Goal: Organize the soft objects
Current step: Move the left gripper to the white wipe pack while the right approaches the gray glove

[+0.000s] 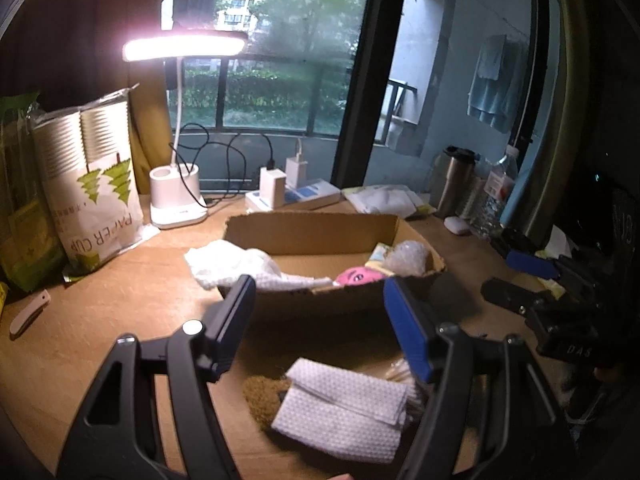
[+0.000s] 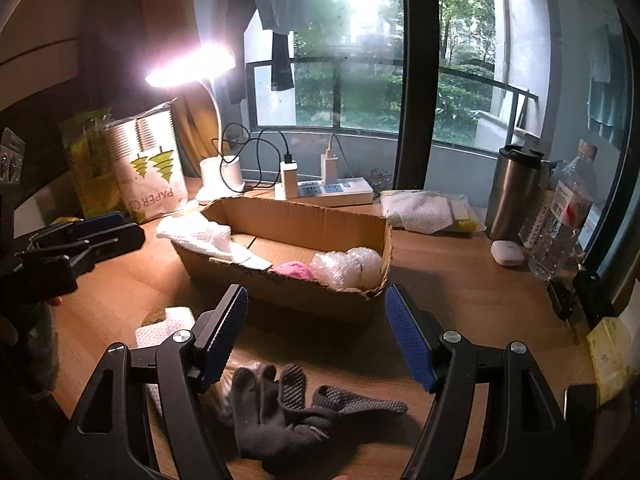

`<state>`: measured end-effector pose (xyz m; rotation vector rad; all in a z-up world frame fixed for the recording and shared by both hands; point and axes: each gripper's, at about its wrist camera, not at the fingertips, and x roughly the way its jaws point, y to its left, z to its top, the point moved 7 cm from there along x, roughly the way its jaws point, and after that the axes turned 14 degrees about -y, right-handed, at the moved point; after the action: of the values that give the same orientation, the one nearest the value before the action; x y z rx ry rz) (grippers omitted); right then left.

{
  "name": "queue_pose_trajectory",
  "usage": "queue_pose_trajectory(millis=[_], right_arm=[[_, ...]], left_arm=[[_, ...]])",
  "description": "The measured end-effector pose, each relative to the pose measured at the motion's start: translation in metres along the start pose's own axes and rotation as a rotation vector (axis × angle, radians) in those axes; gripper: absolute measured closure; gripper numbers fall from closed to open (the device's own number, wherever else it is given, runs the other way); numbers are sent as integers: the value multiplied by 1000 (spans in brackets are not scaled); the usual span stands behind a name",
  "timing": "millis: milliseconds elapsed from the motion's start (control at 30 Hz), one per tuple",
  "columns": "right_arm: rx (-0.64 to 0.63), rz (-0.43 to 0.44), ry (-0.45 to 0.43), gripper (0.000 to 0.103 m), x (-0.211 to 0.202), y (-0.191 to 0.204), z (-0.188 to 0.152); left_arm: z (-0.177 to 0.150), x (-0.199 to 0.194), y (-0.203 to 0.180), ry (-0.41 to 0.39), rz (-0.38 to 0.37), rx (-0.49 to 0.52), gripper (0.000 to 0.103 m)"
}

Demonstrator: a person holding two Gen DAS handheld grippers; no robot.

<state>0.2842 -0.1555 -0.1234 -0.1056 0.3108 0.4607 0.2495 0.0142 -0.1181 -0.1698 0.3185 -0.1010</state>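
Your right gripper (image 2: 316,336) is open and empty above the glove (image 2: 296,420) at the desk's near edge. Its fingers point to the box (image 2: 288,220). Your left gripper (image 1: 320,320), also open, is over the folded cloth (image 1: 344,412).

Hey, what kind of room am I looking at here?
Probably a home desk by a balcony window: a lit desk lamp, a power strip with chargers, and laundry hanging outside.

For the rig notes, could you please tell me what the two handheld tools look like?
Both are alike: the left tool and right tool have black plastic frames with cut-out openings, silver screws at the pivots, and flat fingers faced with ribbed blue pads. No cables show.
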Motion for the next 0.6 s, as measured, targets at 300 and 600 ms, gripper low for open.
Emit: queue_pose_trajectory(millis=[300, 600], right_arm=[[8, 27, 26, 28, -3, 12, -20], [38, 24, 67, 28, -3, 9, -47]], left_arm=[[-24, -2, -7, 47, -11, 3, 35], [-57, -3, -14, 115, -21, 7, 35]])
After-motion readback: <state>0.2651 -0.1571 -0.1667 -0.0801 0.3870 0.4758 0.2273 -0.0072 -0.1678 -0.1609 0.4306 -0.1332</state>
